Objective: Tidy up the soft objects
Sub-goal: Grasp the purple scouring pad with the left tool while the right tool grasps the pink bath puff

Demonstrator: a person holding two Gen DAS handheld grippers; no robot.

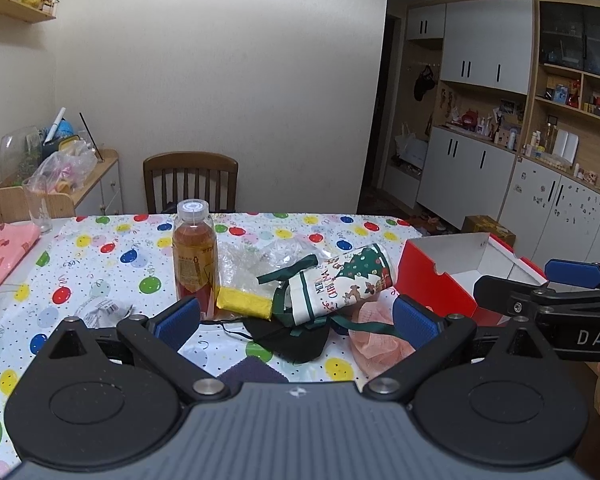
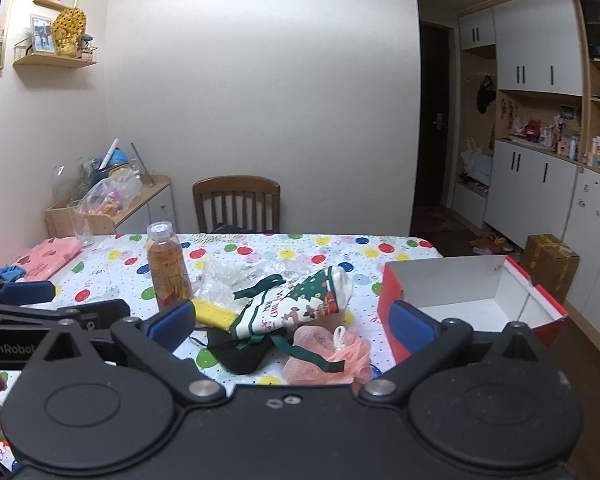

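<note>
soft pile (christmas cloth (image 2: 300, 304), pink puff (image 2: 332, 356)) is found on table (image 2: 340, 252) ahead of both wide-open grippers, left gripper (image 1: 296, 320) and right gripper (image 2: 290, 320), with red box (image 2: 460, 300) nearer the right.

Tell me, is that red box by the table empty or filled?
Empty, as far as visible: the red box is open-topped, showing only bare white floor and walls.

- Soft, even indoor light fills both views; the source itself lies out of frame.
- The white wall (image 1: 220, 80) shades gently darker toward its upper corners.
- The doorway (image 2: 436, 128) stays dim.
- Fisheye distortion bends the cabinets (image 2: 540, 60) near the edges.
- Focus holds sharp, without noticeable glare.
</note>
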